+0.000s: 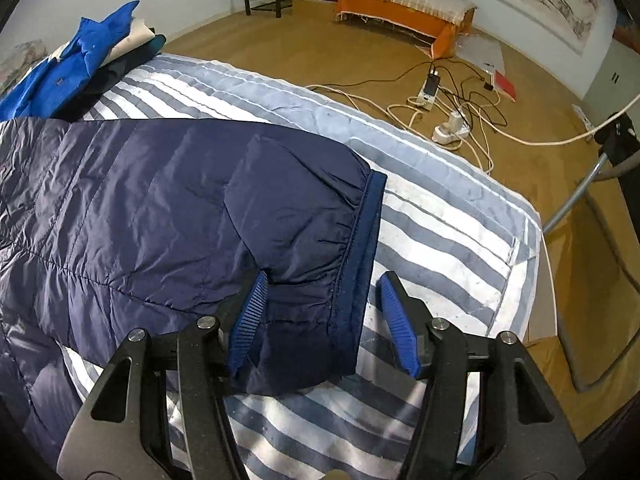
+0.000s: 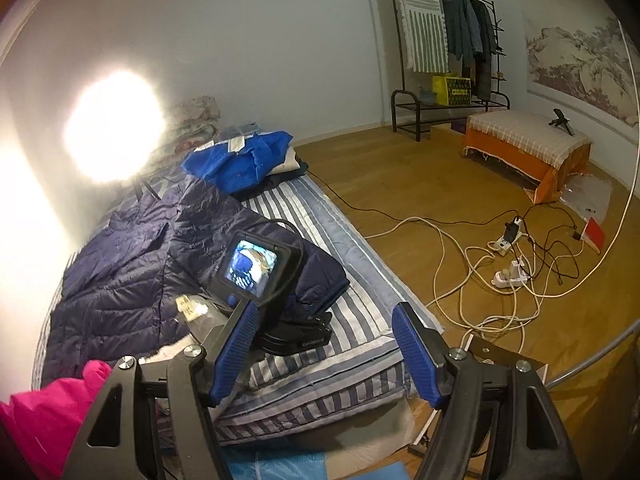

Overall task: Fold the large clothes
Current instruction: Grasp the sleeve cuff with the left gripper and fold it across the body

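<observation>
Left gripper fingers half-open, straddling jacket sleeve cuff, not clamped; sleeve runs far-left. Right gripper wide open, empty, farther off over bed corner

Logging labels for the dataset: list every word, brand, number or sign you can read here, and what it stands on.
No text here can be read.
Yellow box on the clothes rack shelf: dark print, too small to read.
Base of the left hand-held gripper: pale lettering, blurred.
Paper tag on the navy down jacket: marks, illegible.
</observation>
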